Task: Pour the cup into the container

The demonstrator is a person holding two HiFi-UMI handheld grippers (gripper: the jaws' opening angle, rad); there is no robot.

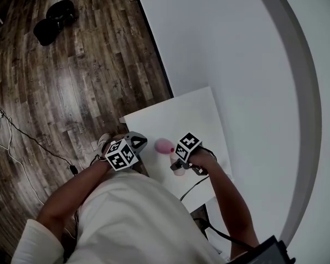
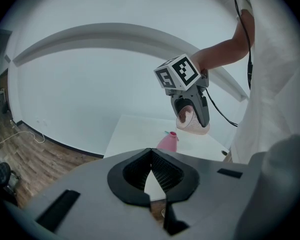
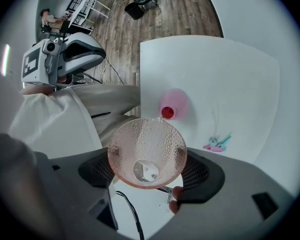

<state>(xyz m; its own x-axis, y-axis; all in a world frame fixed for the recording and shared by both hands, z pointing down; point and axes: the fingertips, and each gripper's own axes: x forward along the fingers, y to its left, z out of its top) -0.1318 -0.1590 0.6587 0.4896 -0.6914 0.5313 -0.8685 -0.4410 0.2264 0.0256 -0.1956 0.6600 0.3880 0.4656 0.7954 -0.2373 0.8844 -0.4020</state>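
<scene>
Pink and see-through, the cup [image 3: 147, 151] is clamped in the right gripper [image 3: 148, 170] and tipped forward, so that its far rim hangs just over the red mouth of the container [image 3: 172, 104], which stands on the white table [image 3: 230, 69]. Only droplets are seen inside the cup, so the pour is judged nearly done. Next, the rim should be held over the mouth until dripping ends, then the cup righted. The left gripper [image 2: 150, 154] is held aside, jaws closed on nothing.
</scene>
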